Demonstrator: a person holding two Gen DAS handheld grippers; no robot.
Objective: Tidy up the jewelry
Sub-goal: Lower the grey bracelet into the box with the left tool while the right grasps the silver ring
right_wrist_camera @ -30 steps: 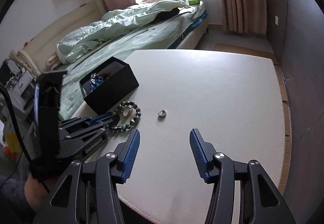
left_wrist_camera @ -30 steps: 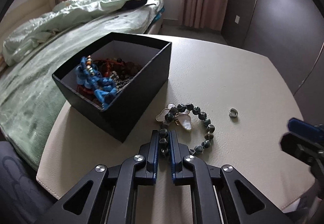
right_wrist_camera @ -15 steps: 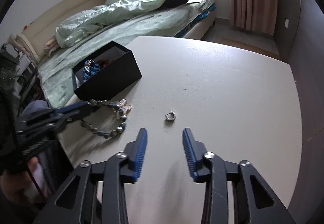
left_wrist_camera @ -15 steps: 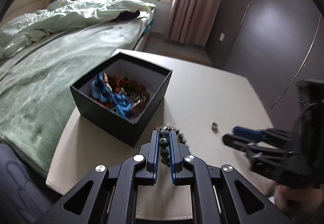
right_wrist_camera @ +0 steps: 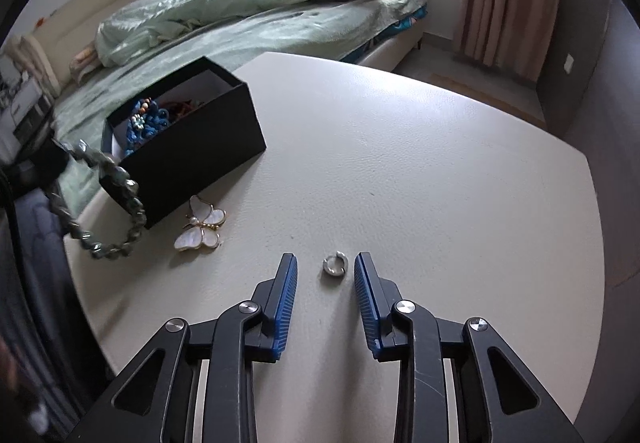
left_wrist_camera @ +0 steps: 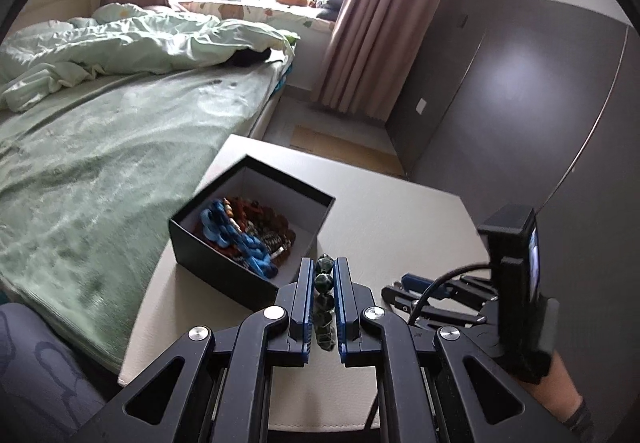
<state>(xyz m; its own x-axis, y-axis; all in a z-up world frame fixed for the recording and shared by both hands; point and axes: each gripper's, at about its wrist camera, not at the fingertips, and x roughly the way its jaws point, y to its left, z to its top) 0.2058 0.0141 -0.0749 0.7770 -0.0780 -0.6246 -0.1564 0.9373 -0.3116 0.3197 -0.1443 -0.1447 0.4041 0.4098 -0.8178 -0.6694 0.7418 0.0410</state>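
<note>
My left gripper point(left_wrist_camera: 323, 267) is shut on a dark green bead bracelet point(left_wrist_camera: 325, 283) and holds it in the air near the black jewelry box point(left_wrist_camera: 224, 261). In the right wrist view the bracelet point(right_wrist_camera: 116, 211) hangs as a loop beside the box point(right_wrist_camera: 192, 159). The box holds blue and brown beaded pieces point(left_wrist_camera: 240, 235). My right gripper point(right_wrist_camera: 326, 263) is open, low over the table, with a small silver ring point(right_wrist_camera: 335, 263) between its fingertips. A white butterfly brooch point(right_wrist_camera: 202, 225) lies on the table in front of the box.
The beige table point(right_wrist_camera: 420, 171) has a rounded front edge. A bed with a green cover point(left_wrist_camera: 100, 147) stands to the left of it. A dark wardrobe point(left_wrist_camera: 520, 103) and pink curtains point(left_wrist_camera: 372, 23) are at the right and back.
My left gripper has lifted the bracelet off the table and up beside the box, leaving the brooch behind. My right gripper has moved forward and narrowed around the silver ring.
</note>
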